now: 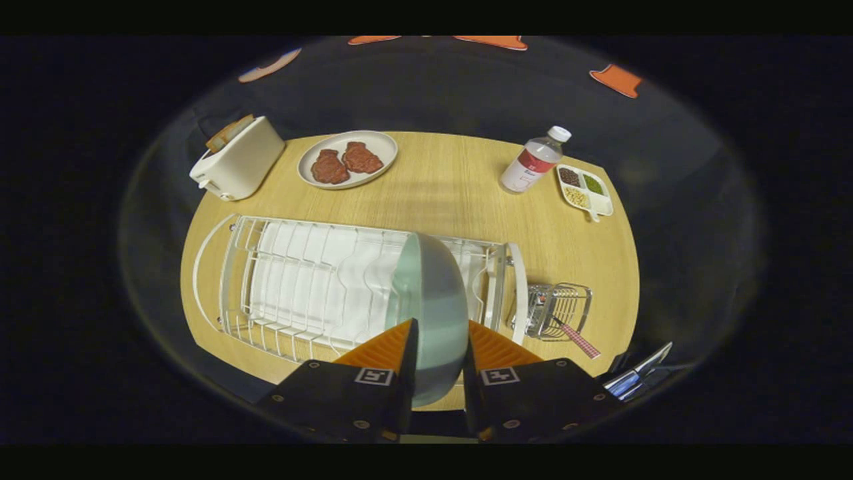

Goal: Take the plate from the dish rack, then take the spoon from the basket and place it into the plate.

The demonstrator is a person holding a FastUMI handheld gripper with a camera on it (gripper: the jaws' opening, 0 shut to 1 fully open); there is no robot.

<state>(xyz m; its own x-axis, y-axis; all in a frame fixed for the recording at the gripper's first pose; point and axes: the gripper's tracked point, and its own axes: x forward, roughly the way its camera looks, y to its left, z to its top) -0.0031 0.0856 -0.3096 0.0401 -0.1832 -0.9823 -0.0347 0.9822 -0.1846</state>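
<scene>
A pale green plate stands on edge between my fingers, and my gripper is shut on its rim. The plate is held above the right end of the white wire dish rack, which has a white mat under it. To the right of the rack sits a small wire basket. A spoon with a red checked handle sticks out of that basket toward me. The plate's lower rim is hidden behind my fingers.
A white toaster with toast stands at the table's far left. Beside it is a plate with two pieces of meat. A bottle and a divided snack tray sit far right. Bare wooden tabletop lies beyond the rack.
</scene>
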